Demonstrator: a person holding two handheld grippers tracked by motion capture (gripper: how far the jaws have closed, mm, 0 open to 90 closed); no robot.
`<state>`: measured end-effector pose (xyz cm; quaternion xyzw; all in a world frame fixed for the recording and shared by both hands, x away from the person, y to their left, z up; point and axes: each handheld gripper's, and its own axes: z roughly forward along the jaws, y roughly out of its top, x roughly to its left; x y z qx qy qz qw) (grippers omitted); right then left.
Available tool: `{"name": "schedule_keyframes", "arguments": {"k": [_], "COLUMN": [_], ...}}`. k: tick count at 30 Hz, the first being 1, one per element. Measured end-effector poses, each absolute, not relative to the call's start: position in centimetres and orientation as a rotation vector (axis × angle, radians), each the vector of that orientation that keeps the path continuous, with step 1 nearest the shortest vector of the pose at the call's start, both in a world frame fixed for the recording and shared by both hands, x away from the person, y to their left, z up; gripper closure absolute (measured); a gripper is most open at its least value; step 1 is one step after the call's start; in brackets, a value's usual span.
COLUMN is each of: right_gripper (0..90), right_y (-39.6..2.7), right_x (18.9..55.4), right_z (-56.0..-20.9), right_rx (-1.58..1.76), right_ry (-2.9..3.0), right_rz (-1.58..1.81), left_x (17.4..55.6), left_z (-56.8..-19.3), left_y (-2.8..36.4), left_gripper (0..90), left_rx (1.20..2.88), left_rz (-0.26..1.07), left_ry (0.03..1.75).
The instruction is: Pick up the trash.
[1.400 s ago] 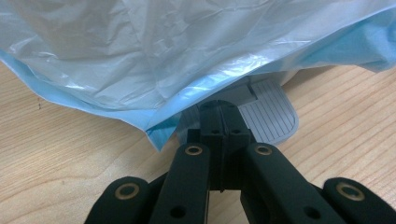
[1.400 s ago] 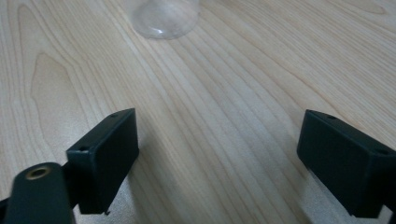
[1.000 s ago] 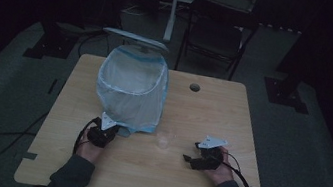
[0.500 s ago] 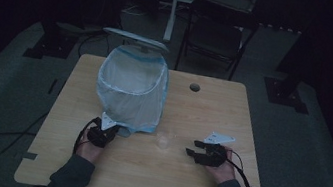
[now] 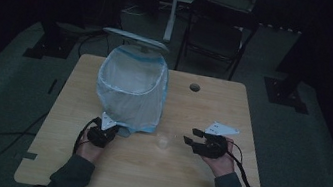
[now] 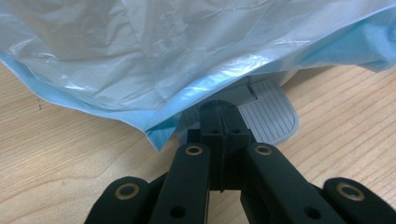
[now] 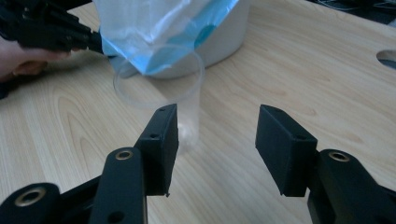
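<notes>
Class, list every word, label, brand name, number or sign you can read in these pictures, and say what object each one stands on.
None: no readable text stands on the bin, its bag liner, the clear cup, the table or either set of tongs, left and right.

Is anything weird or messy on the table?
A little. A pedal trash bin stands on the wooden table, and its blue-and-white liner sags loosely down to the pedal. The left claw is shut at that pedal. A clear plastic cup stands upright; nothing is spilled.
</notes>
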<state>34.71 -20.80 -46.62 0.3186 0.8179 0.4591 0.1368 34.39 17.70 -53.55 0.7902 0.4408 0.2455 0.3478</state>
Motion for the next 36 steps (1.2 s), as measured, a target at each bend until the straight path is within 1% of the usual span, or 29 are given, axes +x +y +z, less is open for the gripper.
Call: {"name": "schedule_keyframes", "arguments": {"k": [9,10,15,20,23,25,26,27,30,31,32,33,36], "right_gripper": [51.2,52.2,52.1,52.4,55.0,58.8,58.8,64.7,77.3,77.3,82.6,84.9,85.9], "right_y": [-18.8,-18.0,-16.9,-16.8,-17.5,-17.9,-17.9,-18.1,-18.5,-18.5,-18.7,-18.8,-19.1], "right_x": [36.0,36.4,37.1,37.2,36.6,36.2,36.2,35.8,35.2,35.2,34.8,34.7,34.5], "right_z": [-46.1,-45.9,-46.0,-46.7,-47.7,-48.2,-48.2,-48.6,-49.2,-49.2,-49.5,-49.5,-49.8], "right_rx": [0.906,0.9,0.894,0.894,0.911,0.918,0.918,0.91,0.897,0.897,0.881,0.88,0.872], "right_ry": [2.4,2.397,2.427,2.467,2.509,2.532,2.532,2.547,2.57,2.57,2.578,2.583,2.589], "right_rz": [1.34,1.368,1.336,1.294,1.29,1.281,1.281,1.265,1.24,1.24,1.22,1.216,1.215], "left_x": [34.4,34.4,34.4,34.4,34.4,34.4,34.4,34.4,34.4,34.4,34.4,34.4,34.4], "left_z": [-53.6,-53.6,-53.6,-53.6,-53.6,-53.6,-53.6,-53.6,-53.6,-53.6,-53.6,-53.6,-53.6], "left_y": [17.7,17.7,17.7,17.7,17.7,17.7,17.7,17.7,17.7,17.7,17.7,17.7,17.7], "left_gripper": [90.0,90.0,90.0,90.0,90.0,90.0,90.0,90.0,90.0,90.0,90.0,90.0,90.0], "left_rx": [2.049,2.046,2.046,2.047,2.049,2.048,2.048,2.048,2.048,2.048,2.047,2.047,2.046], "left_rz": [0.637,0.637,0.637,0.638,0.639,0.639,0.639,0.641,0.64,0.64,0.64,0.64,0.639], "left_ry": [1.143,1.144,1.144,1.143,1.143,1.144,1.144,1.144,1.144,1.145,1.145,1.145,1.145]}}
